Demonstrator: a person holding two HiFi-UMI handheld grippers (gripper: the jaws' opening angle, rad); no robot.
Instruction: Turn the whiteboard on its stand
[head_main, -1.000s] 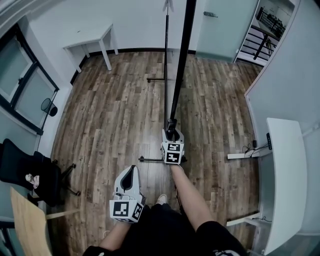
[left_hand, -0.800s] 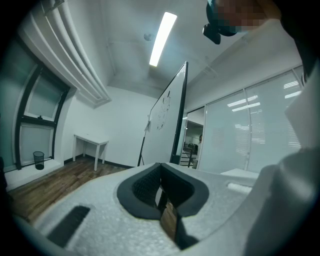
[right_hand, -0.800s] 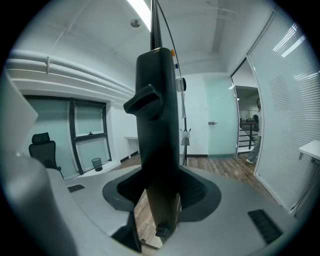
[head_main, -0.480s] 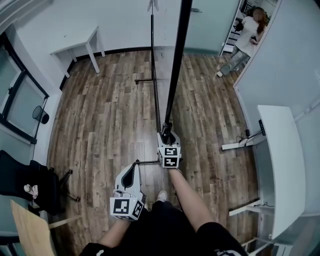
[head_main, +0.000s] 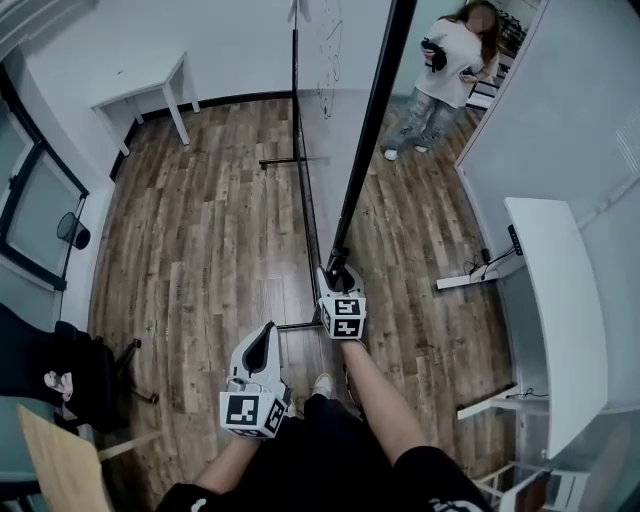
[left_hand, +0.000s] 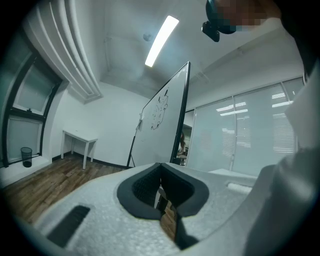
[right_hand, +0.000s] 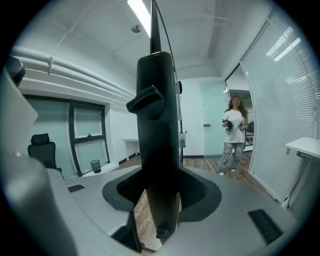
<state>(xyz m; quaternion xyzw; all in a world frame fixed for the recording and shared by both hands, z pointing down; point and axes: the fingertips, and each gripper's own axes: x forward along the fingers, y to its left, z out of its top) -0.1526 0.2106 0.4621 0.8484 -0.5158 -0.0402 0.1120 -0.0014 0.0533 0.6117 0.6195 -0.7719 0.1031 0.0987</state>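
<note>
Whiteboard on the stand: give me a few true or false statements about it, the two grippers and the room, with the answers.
1. The right gripper is shut on the black frame edge of the white whiteboard. True.
2. The left gripper grips the whiteboard too. False: it is held apart from the board, with nothing between its jaws.
3. The whiteboard's face is blank. False: it bears dark marker drawings.
4. A person in a white top stands on the wooden floor beyond the whiteboard. True.
</note>
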